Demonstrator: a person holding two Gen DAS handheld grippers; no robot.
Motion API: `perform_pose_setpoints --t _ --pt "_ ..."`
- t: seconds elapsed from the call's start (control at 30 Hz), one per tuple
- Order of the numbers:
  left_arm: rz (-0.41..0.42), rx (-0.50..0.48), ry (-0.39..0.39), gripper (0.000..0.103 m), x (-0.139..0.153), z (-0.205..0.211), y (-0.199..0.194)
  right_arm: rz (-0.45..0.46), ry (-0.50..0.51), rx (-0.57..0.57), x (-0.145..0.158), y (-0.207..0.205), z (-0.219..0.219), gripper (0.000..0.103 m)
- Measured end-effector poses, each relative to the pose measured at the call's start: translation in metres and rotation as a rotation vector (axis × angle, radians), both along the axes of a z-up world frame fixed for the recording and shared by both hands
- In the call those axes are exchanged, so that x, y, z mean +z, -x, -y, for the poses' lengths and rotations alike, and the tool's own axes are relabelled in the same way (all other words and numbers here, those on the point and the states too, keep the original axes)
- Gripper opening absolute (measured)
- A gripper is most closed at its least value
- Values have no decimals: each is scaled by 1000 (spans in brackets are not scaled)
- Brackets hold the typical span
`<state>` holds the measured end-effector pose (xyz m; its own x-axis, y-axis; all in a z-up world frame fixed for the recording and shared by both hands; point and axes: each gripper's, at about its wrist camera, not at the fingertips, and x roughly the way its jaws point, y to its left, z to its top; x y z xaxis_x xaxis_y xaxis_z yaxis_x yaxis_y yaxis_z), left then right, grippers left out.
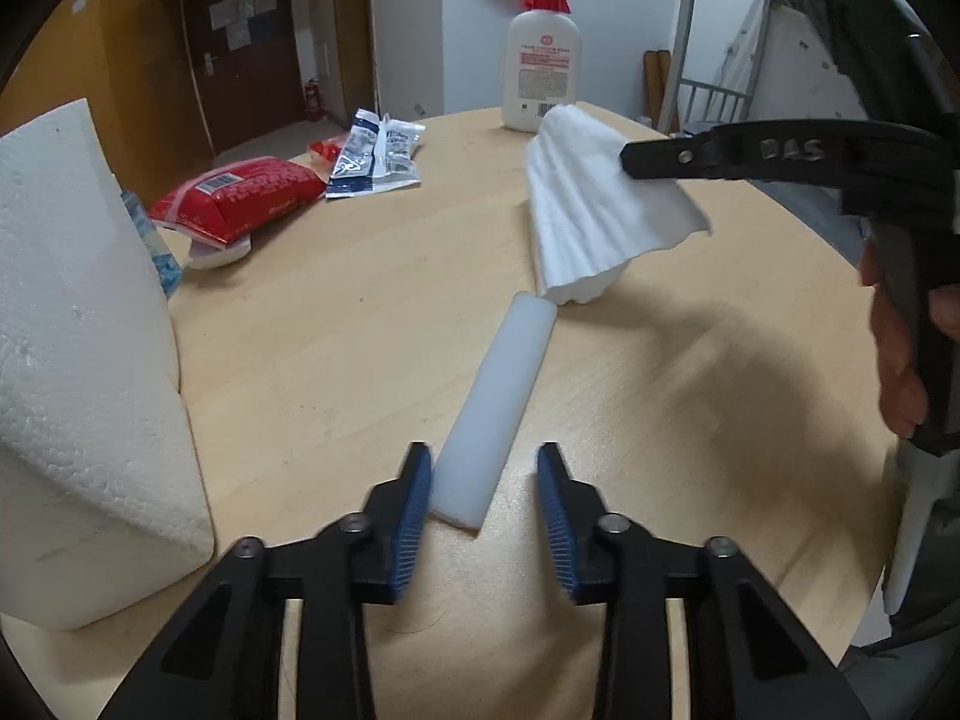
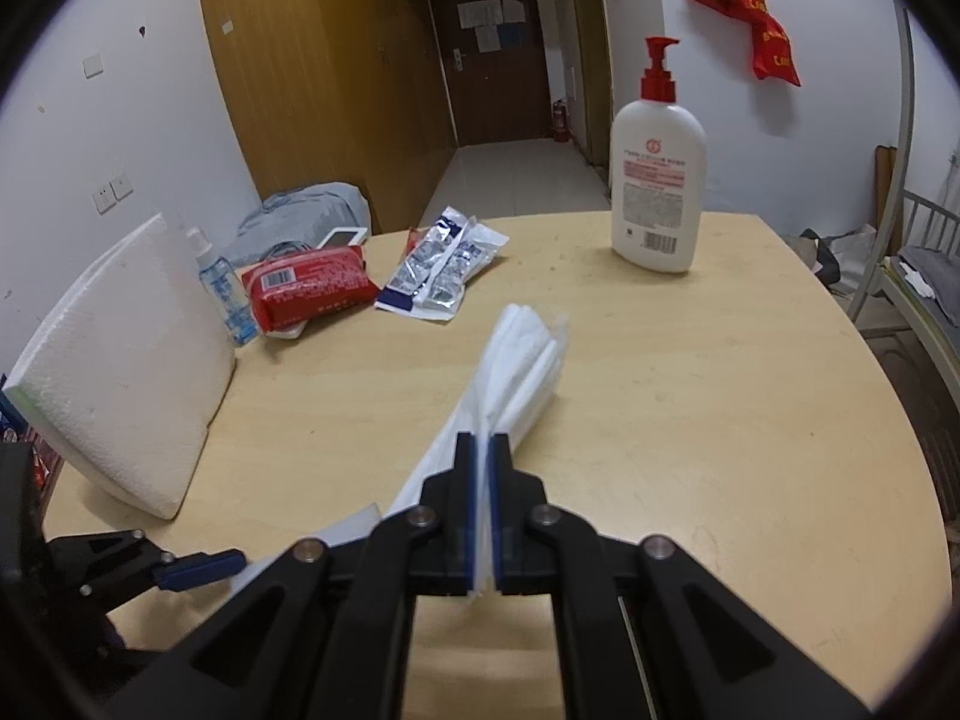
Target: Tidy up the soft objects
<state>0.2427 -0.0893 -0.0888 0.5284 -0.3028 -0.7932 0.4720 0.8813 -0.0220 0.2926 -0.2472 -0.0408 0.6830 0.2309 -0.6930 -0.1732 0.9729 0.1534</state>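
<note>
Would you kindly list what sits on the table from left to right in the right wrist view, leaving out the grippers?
Foam block → spray bottle → red pack → sachets → tissue → lotion bottle.

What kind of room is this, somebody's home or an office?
Probably a dormitory room: a metal bunk bed frame stands beside the round wooden table, tall wooden wardrobes line the wall, and a fire extinguisher sits by the door.

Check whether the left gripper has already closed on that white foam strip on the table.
No, the left gripper is open, its blue pads either side of the white foam strip, which lies flat on the table.
</note>
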Motion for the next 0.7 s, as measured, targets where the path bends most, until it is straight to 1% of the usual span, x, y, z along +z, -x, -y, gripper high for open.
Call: perform_pose_setpoints --t 0.07,0.13,0.23,0.33,0.43,0.47,0.57,0.6,0.63,0.67,0.7 --pt "3 5 -11 20 -1 0 -1 8 -10 -2 4 5 3 6" --pt "9 16 -17 15 -1 -1 -2 16 -21 0 8 9 5 6" --pt "11 24 -8 13 -1 -4 -3 34 -29 3 14 17 6 6" --pt "26 13 -26 13 1 -1 0 46 -30 6 19 23 6 6" --pt "53 2 -43 17 5 3 4 50 -41 7 21 27 7 6" --pt "52 -2 -42 21 6 3 4 53 -42 8 22 28 8 6" --pt "73 8 -52 21 8 2 7 62 -48 5 25 32 10 6" --pt "72 4 -49 24 8 2 8 63 -52 4 26 32 11 6" --pt "73 0 -42 28 9 2 8 66 -55 3 27 33 12 6" --pt "74 -1 -43 40 9 2 9 69 -55 2 28 34 12 6" --pt "75 1 -48 48 8 3 9 71 -56 3 29 35 12 6"
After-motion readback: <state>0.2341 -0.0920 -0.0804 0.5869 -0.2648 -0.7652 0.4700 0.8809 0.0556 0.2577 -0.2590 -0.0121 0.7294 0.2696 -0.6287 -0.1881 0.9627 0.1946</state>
